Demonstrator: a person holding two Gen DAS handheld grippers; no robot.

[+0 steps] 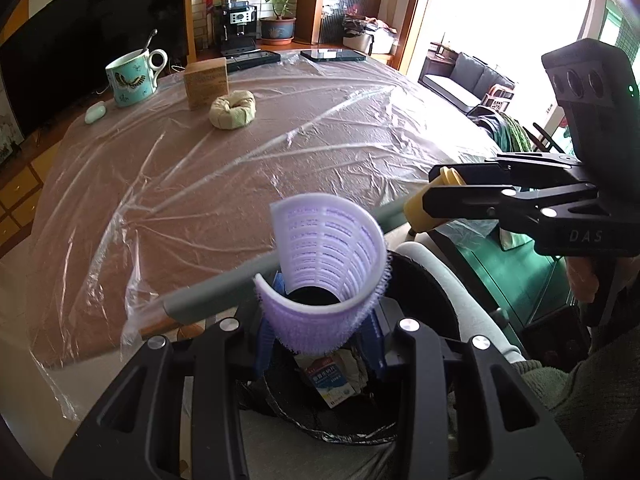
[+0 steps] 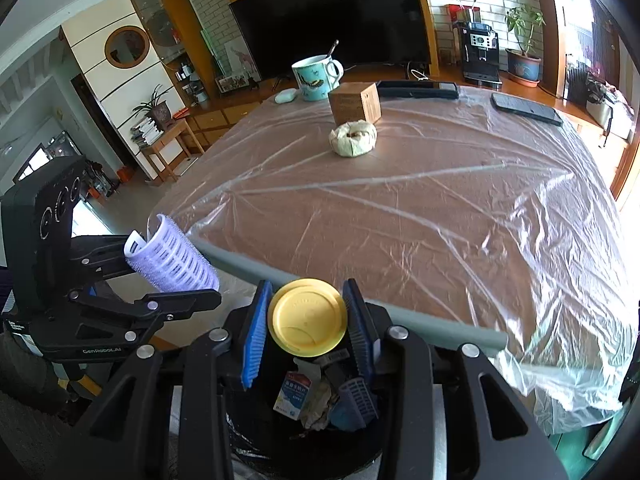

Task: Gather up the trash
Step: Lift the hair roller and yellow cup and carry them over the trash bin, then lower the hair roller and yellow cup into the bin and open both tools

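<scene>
The left gripper (image 1: pixel 320 332) clamps a purple hair roller (image 1: pixel 324 264) between its blue pads, above a black-lined trash bin (image 1: pixel 432 292) holding a small carton (image 1: pixel 330 384) (print unreadable); at right, the right gripper (image 1: pixel 436 196) pinches a yellow lid (image 1: pixel 418 210); beyond, the plastic-covered table (image 1: pixel 240 184) bears a butterfly mug (image 1: pixel 134 78), a brown box (image 1: pixel 206 84) and a rolled cloth (image 1: pixel 233 110).

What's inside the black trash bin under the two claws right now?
In the trash bin: a small blue-and-white carton, crumpled paper and a purple hair roller. The claws and the yellow lid hide anything deeper.
</scene>
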